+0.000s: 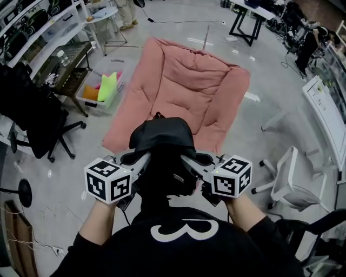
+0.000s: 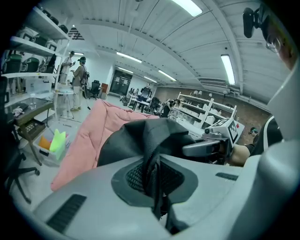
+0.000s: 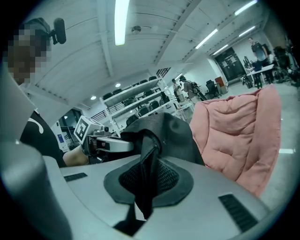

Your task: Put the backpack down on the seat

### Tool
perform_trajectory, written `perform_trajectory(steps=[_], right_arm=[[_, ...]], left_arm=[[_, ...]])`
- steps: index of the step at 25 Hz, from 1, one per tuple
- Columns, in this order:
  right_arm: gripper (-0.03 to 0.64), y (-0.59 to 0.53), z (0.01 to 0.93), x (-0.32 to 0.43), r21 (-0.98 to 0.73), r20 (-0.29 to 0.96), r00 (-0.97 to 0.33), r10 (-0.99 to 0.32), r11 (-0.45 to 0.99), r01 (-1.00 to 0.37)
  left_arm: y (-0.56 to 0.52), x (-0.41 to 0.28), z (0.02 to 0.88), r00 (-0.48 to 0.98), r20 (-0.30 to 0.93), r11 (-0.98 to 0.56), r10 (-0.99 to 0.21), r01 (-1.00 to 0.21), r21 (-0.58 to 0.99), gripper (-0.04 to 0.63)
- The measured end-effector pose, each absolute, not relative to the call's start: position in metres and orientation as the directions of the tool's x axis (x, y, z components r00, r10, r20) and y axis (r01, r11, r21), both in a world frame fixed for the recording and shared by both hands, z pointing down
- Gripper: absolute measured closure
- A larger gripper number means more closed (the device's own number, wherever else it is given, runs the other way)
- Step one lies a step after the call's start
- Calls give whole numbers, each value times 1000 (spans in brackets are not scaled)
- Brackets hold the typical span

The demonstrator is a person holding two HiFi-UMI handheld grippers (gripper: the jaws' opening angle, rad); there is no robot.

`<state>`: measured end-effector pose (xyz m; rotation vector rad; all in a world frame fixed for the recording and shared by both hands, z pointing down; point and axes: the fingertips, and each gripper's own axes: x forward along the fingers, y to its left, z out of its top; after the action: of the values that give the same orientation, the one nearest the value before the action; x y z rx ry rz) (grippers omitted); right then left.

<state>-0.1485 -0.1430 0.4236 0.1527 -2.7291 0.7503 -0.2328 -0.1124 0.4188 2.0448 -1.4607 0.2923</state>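
A black backpack (image 1: 162, 138) hangs in the air in front of me, just short of the near edge of a pink cushioned seat (image 1: 184, 92) on the floor. My left gripper (image 1: 141, 159) is shut on a black strap (image 2: 152, 171) at the backpack's left side. My right gripper (image 1: 189, 160) is shut on the strap (image 3: 146, 171) at the right side. In the left gripper view the backpack (image 2: 145, 133) bulges beyond the jaws, with the seat (image 2: 89, 136) behind it. The right gripper view shows the backpack (image 3: 171, 133) next to the seat (image 3: 234, 136).
A black office chair (image 1: 38, 124) stands at the left and a white chair (image 1: 292, 184) at the right. A bin of coloured items (image 1: 100, 89) sits left of the seat. Shelves (image 1: 32, 27), a white rack (image 1: 330, 113) and a table (image 1: 248, 16) ring the floor.
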Motion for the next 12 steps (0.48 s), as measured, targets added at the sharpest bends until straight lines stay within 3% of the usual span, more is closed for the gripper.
perform_trajectory(steps=[12], right_arm=[[589, -241, 441, -205, -510, 376, -879, -292, 727, -460]], left_arm=[[-225, -296, 435, 554, 503, -371, -664, -827, 421, 583]])
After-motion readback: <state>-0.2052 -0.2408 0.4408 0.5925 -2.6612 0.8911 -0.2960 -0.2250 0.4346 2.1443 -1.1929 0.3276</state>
